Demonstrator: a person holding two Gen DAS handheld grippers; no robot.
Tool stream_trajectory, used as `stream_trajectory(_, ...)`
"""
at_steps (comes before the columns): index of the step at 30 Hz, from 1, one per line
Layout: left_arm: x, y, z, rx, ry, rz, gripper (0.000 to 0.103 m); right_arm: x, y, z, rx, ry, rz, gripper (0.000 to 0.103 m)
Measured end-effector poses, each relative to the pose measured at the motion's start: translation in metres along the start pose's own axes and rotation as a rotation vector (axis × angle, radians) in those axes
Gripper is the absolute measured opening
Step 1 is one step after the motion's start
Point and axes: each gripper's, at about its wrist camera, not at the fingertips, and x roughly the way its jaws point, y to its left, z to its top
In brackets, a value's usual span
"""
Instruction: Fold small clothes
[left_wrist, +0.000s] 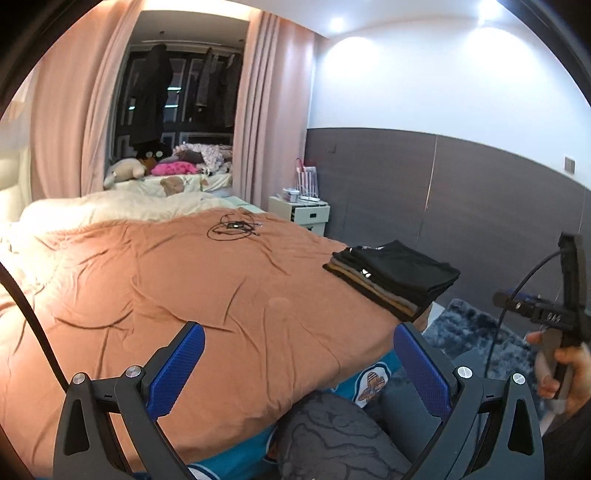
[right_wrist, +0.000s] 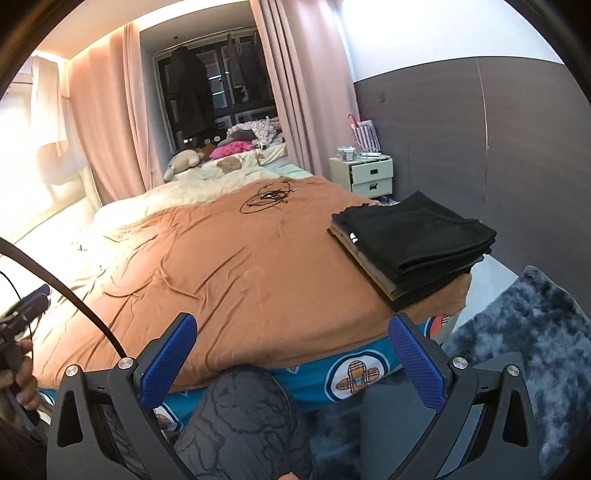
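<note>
- Left wrist view: the left gripper (left_wrist: 299, 363) hangs over the near edge of the orange duvet (left_wrist: 192, 288), blue fingers wide apart, nothing between them.
- Right gripper (right_wrist: 291, 354) is spread just as wide, also empty.
- Folded clothes stack (right_wrist: 413, 240), black on top, sits at the duvet's right edge.
- No legible writing; a small white mark on one folded layer cannot be read.

I log left tool (left_wrist: 299, 363): matt black plastic, blue knurled pads (left_wrist: 177, 369), bright metal screws | right tool (right_wrist: 291, 354): same finish | stack of folded clothes (right_wrist: 413, 240): matt black and tan cloth | duvet (left_wrist: 184, 280): creased orange cloth | rug (right_wrist: 535, 332): shaggy grey-blue pile | nightstand (right_wrist: 365, 175): smooth cream | wall panel (left_wrist: 480, 199): matt wood-grain.
</note>
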Motion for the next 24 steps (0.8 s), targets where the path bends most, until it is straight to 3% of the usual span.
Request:
stream_trajectory(15,-0.012,0.005,-0.002,0.047,-0.008,0.072,0.103,0.010,0.004,-0.006,0.034,0.009,0.016,0.103)
stream_trajectory(24,-0.014,-0.001,-0.004,0.055,-0.006,0.057,0.103,0.008,0.015,-0.010,0.028,0.013,0.011,0.103)
